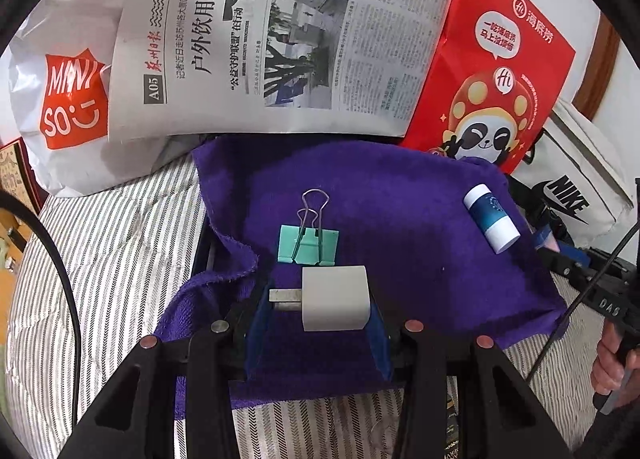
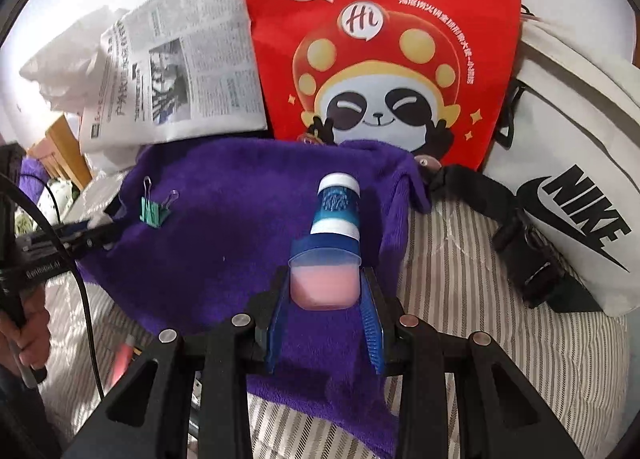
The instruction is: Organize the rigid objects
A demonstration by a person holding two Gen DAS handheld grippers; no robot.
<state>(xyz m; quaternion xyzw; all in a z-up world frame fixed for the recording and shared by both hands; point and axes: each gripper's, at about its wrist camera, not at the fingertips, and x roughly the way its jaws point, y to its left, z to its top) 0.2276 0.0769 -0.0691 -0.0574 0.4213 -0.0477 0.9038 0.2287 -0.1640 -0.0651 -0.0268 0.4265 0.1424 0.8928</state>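
A purple towel (image 1: pixel 400 199) lies spread over striped bedding. My left gripper (image 1: pixel 318 301) is shut on a white charger plug (image 1: pixel 334 299), prongs pointing left, just above the towel. Right ahead of it a green binder clip (image 1: pixel 308 245) lies flat. A blue and white tube (image 1: pixel 491 219) rests at the towel's right. In the right wrist view my right gripper (image 2: pixel 325 279) is shut on a small pink container with a blue lid (image 2: pixel 323 285), close behind the tube (image 2: pixel 338 211). The clip (image 2: pixel 152 211) lies to the left there, near the left gripper (image 2: pixel 100 229).
Behind the towel (image 2: pixel 240 227) lean a newspaper (image 1: pixel 280 39), a red panda paper bag (image 1: pixel 492 71) and a white Miniso bag (image 1: pixel 68 99). A white Nike bag (image 2: pixel 580 179) with a black strap lies to the right. A person's hand (image 1: pixel 612 359) holds the right gripper's handle.
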